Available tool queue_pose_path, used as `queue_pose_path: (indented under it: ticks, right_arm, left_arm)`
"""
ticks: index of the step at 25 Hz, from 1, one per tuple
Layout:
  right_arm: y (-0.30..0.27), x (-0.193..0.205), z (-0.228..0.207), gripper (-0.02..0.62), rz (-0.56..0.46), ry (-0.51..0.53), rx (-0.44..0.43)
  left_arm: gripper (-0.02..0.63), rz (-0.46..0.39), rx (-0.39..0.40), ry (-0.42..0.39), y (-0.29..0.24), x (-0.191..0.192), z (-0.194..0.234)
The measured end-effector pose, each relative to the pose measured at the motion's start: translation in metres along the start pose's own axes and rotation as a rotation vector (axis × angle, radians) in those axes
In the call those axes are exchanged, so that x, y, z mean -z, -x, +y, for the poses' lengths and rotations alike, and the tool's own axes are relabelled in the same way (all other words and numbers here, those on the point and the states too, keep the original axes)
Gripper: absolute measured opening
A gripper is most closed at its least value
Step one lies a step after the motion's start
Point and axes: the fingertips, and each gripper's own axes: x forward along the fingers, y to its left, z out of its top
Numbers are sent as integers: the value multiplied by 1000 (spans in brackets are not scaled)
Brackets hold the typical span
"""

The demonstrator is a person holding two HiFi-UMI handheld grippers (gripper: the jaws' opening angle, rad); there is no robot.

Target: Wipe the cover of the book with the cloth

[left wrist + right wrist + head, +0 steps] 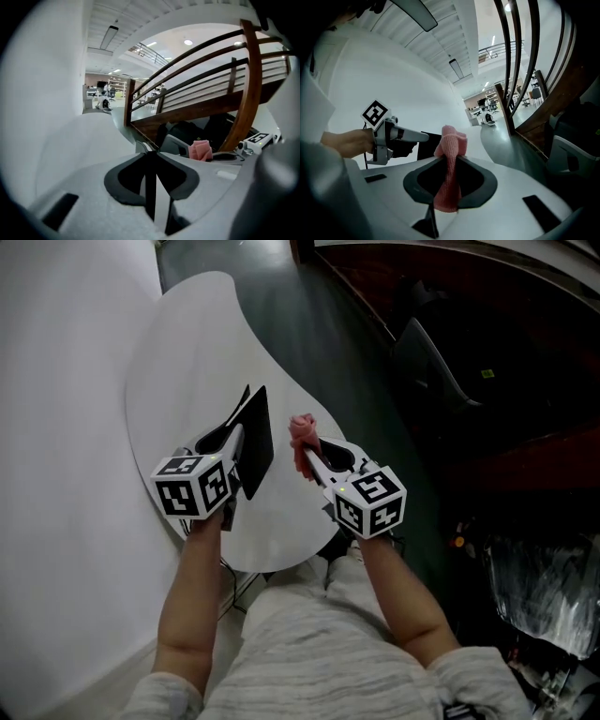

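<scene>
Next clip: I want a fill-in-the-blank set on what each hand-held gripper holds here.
1. The cloth clamped in the right hand-held gripper is ____ in colour.
2. The book gripped edge-on by the left hand-held gripper has a ____ cover.
3. In the head view, the cloth sits to the ____ of the book, with a gap between them.
4. The table under both is ____.

Missing words: pink; black; right; white
</scene>
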Motion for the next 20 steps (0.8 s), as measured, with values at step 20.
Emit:
queue_pose_path:
  ticks: [20]
  right_arm:
    - [-147,-9,128,52,-17,58,-320]
  left_arm:
    - [78,-58,-86,259,48,33,97]
